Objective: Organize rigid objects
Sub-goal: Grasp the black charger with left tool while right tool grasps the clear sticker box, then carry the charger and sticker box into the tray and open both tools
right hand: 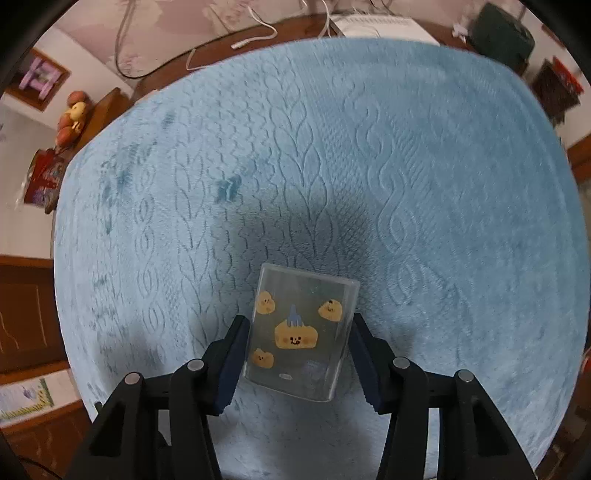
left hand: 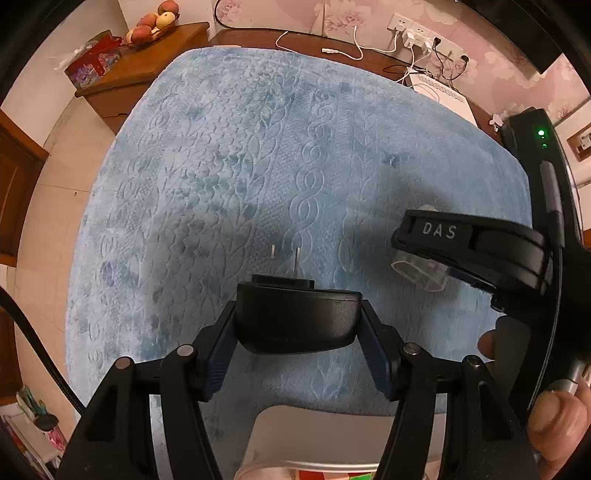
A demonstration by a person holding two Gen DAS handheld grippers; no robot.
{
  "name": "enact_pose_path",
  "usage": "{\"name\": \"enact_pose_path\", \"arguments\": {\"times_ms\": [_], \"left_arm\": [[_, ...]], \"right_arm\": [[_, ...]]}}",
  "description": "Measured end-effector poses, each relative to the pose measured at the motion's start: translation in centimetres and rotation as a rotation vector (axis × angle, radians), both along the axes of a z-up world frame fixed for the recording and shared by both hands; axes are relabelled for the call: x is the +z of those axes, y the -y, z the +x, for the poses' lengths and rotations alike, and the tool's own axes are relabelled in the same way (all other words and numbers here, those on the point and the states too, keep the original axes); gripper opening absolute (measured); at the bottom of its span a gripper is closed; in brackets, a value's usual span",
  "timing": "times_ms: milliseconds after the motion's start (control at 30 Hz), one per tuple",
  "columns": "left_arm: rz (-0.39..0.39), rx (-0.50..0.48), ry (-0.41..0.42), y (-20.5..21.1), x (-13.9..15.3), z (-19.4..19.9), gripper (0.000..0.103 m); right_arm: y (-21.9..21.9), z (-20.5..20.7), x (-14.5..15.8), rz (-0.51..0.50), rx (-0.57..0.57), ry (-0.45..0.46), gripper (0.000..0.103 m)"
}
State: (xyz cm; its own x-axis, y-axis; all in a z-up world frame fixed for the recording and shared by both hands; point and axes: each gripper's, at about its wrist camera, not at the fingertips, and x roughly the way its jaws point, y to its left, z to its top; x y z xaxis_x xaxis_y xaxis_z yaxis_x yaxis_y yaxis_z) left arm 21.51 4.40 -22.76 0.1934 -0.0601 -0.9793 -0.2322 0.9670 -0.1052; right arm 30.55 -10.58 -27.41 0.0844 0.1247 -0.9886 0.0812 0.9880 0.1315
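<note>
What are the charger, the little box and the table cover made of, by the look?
Charger: black plastic, matte with a soft sheen, moulded rounded edges; two bare metal prongs.
Box: clear hard plastic, likely acrylic; the cover shows through it, glossy edges, printed yellow cartoon figures.
Cover: light blue plush fabric, probably fleece; fuzzy nap, embossed braid pattern, darker patches where the pile is brushed.

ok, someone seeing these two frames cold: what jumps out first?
Probably the clear box with yellow cartoon stickers, clamped in the right tool low in the right wrist view, above the blue textured blanket. Next, the black charger with two prongs pointing away, held in the left tool. That view also shows the right tool at the right edge, and a fruit basket on a wooden cabinet top left.
</note>
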Motion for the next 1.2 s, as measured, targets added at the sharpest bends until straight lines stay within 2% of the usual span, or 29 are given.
{"name": "enact_pose_path", "arguments": {"times_ms": [167, 267, 400, 600, 867, 1100, 1200], "left_arm": [[0.002, -0.014, 0.021, -0.1, 1.5, -1.3, 0.066], [0.003, -0.028, 0.042, 0.0, 3.0, -2.4, 0.066], [0.007, -0.056, 0.078, 0.4, 5.1, -4.1, 0.066], [0.032, -0.113, 0.141, 1.2, 8.3, -7.6, 0.066], [0.027, -0.196, 0.178, 3.7, 10.1, -13.2, 0.066], [0.043, -0.283, 0.195, 7.7, 9.7, -15.2, 0.066], [0.038, -0.326, 0.185, 9.4, 8.8, -15.6, 0.066]], "right_arm": [[1.6, -1.8, 4.2, 0.067, 0.026, 0.082, 0.054], [2.5, -3.8, 7.7, 0.094, 0.065, 0.153, 0.054], [3.8, -8.2, 12.1, 0.118, 0.142, 0.234, 0.054], [6.1, -14.0, 15.5, 0.128, 0.221, 0.297, 0.054], [8.6, -22.0, 15.7, 0.075, 0.250, 0.315, 0.054], [9.7, -27.4, 12.8, -0.037, 0.295, 0.283, 0.054], [9.8, -28.9, 11.2, -0.051, 0.327, 0.249, 0.054]]}}
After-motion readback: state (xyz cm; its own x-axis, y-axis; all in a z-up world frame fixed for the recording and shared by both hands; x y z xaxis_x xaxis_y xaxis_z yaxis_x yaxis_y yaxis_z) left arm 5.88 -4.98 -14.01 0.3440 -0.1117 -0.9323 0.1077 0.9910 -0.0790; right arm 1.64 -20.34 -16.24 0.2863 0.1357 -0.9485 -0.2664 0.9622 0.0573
